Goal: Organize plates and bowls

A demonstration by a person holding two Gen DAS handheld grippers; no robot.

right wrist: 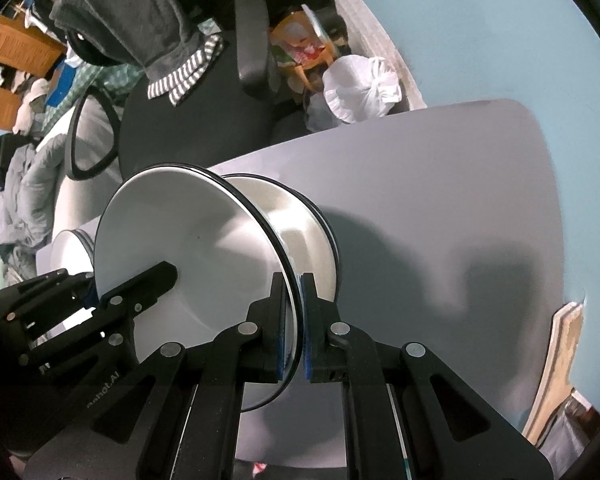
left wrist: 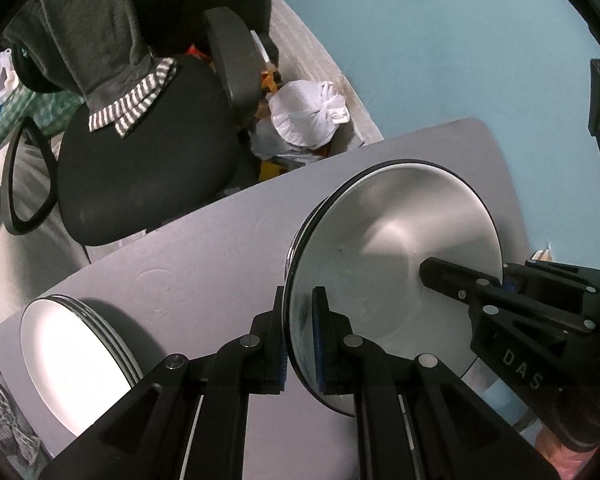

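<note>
Nearest the lens: left gripper [left wrist: 300,344], fingers [left wrist: 327,336] closed tight on the near rim of a white plate [left wrist: 396,240] with a thin dark edge. Right gripper [right wrist: 299,326] likewise clamped, fingers [right wrist: 277,320] pinching the opposite rim of the same plate. Plate held between the two, above the pale grey bench [left wrist: 204,264], tilted on edge as seen from both wrist views. Directly behind the plate, a white bowl [right wrist: 300,224], partly hidden; contact between the two not determinable. Whether the bowl rests on the bench also not determinable. Stack of white plates [left wrist: 72,360] resting flat on the bench near its left corner, well apart from the held plate. Beyond the bench edge: black office chair [left wrist: 148,160] with a grey cloth [left wrist: 96,32] and a striped cloth [left wrist: 132,100] draped over it. Knotted white plastic bag [left wrist: 306,114] on the floor beside the chair. Light blue wall [left wrist: 440,40] behind.
</note>
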